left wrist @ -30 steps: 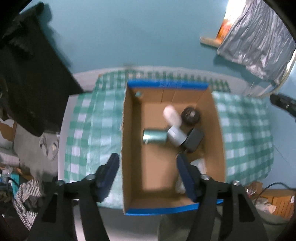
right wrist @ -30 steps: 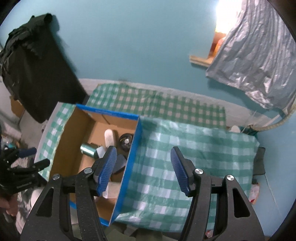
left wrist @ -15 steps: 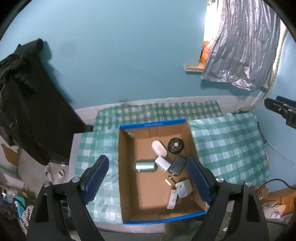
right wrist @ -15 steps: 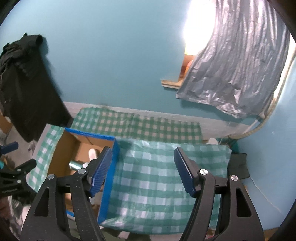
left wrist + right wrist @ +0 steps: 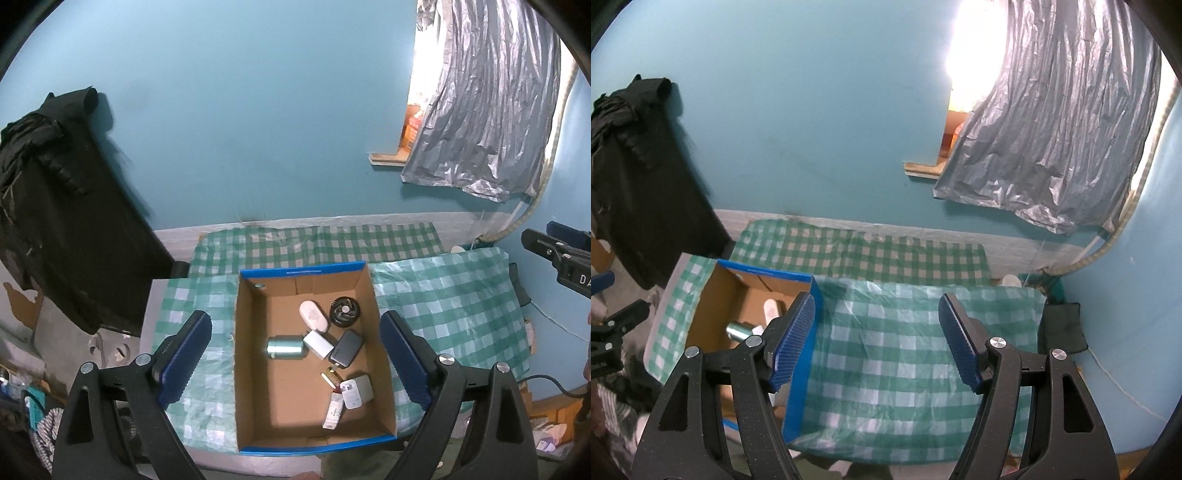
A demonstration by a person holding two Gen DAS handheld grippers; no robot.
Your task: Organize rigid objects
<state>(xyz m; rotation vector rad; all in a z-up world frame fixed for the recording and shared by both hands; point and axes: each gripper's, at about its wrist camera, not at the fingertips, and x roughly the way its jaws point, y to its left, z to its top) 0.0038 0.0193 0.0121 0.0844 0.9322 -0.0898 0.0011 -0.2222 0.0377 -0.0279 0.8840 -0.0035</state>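
Rigid objects lie together inside an open cardboard box (image 5: 251,369) with blue-edged rims, which sits on a table covered by a green-and-white checked cloth (image 5: 443,306).

Contents, from the far end of the box toward the near end:
- A white oval case (image 5: 314,315) and a black round disc (image 5: 344,311) lie side by side, near each other.
- A metallic cylinder (image 5: 284,347) lies on its side, touching or just beside a white rectangular block (image 5: 317,344).
- A dark flat rectangular device (image 5: 346,348) rests against the right side of that block.
- A small gold-and-red item (image 5: 330,377) lies just below the dark device; its type cannot be determined.
- A white adapter (image 5: 356,391) and a narrow white packet (image 5: 332,410) lie closest to the near wall, touching each other.

The left gripper (image 5: 295,363) is held above the box with its blue-padded fingers spread wide, framing the box on both sides and holding nothing.

The right gripper (image 5: 877,338) is positioned over the bare checked cloth to the right of the box, fingers likewise spread apart and holding nothing. In the right wrist view the box's right wall is partly hidden behind the left finger (image 5: 792,339).

Beyond the table: a teal wall (image 5: 240,110), a black garment (image 5: 55,203) hanging at left, and a crinkled silver sheet (image 5: 487,110) over an opening at right.
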